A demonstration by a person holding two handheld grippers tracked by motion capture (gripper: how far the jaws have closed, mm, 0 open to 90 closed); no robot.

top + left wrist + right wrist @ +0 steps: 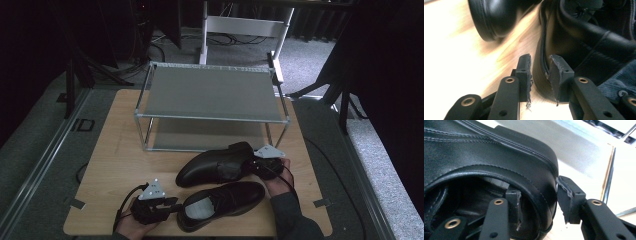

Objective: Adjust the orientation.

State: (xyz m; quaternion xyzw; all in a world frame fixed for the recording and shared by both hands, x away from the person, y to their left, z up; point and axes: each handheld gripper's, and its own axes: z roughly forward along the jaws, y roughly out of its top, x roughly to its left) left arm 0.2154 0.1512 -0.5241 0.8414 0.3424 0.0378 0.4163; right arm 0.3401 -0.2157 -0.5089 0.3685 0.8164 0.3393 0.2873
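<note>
The high view looks forward and down from above the person's side, taking in the whole table from well back. Each gripper view sits very close, low along its own tongs: the left gripper view at the near shoe's heel, the right gripper view at the far shoe's heel. All three share the shoes, though the blurred toe in the left gripper view is probably the far shoe's.

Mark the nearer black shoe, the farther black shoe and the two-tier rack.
nearer black shoe (pixel 240 192): high view, on its laced upper.
farther black shoe (pixel 210 167): high view, on its side.
two-tier rack (pixel 210 92): high view, on its top shelf.
</note>
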